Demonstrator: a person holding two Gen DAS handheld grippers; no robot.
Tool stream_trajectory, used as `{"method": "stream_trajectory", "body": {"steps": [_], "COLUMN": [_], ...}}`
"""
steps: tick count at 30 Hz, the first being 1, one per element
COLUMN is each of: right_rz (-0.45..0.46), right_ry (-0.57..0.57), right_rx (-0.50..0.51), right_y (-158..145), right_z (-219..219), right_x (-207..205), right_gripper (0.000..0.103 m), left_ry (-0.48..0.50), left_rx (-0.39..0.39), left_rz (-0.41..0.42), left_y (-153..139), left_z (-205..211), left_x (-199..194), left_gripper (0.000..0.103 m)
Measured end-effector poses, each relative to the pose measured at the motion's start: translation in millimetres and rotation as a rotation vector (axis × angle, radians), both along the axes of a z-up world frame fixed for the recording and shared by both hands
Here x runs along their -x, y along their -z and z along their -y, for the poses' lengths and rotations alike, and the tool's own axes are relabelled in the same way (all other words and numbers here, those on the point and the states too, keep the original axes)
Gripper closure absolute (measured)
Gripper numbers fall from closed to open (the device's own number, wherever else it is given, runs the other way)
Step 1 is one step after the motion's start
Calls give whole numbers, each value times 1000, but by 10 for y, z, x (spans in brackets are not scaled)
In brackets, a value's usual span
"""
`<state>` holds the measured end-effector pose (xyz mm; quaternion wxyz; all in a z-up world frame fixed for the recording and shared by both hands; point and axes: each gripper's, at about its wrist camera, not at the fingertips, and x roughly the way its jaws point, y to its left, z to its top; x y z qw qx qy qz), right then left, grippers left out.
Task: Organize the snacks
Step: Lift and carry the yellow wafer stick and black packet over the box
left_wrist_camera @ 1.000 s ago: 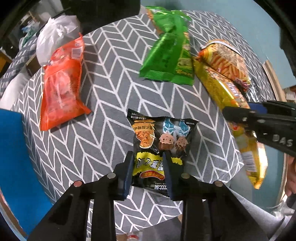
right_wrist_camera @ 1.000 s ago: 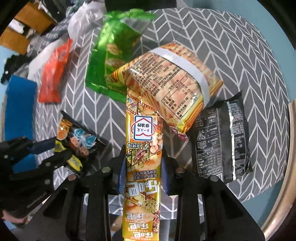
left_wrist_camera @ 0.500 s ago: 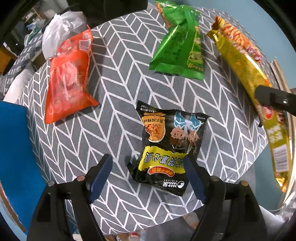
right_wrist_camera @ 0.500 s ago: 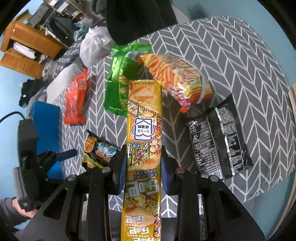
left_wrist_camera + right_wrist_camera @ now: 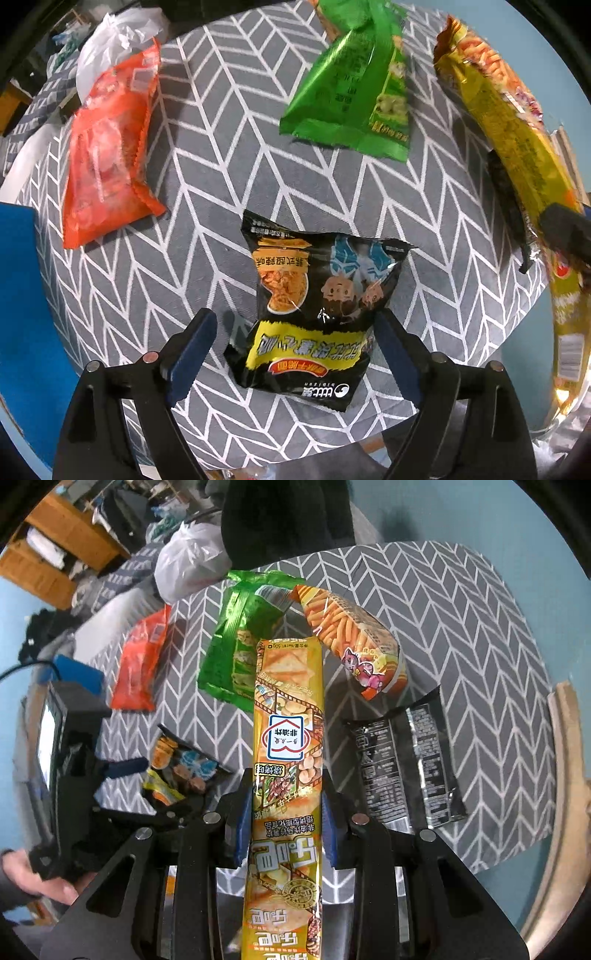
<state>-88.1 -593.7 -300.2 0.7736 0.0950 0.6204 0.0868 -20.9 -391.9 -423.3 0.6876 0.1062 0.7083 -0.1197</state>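
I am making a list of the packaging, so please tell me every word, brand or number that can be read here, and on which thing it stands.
"非油炸": badge on the long yellow snack tube clamped in the right gripper.
"bibizan": bottom edge of the black snack bag, lying upside down to the camera between the left gripper's opening jaws.
Green foil bag, orange translucent bag, black foil packet: print too blurred.

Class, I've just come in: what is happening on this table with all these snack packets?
A person is sorting snacks with two hand-held grippers. The right gripper is shut on a long yellow cracker packet, held above the grey chevron tablecloth. The left gripper has its jaws opening around a black noodle-snack bag lying on the cloth, no longer pinched. An orange bag and green bag lie beyond.
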Motion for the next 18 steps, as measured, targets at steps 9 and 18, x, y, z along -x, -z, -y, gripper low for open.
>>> {"method": "stream_trajectory", "body": {"steps": [9,18], "right_rz": [-3,8], "right_ry": [-35,-70], "right_rx": [-3,-29], "right_y": [4,2], "right_z": [-99,-253], "right_x": [15,-9], "right_gripper": [73,73], "left_ry": [11,-22], "left_rx": [-19,11], "left_rz": [30,43], "left_y": [211,102], "left_z": [217,142], "left_x": [29,26], "left_gripper": [24,42]}}
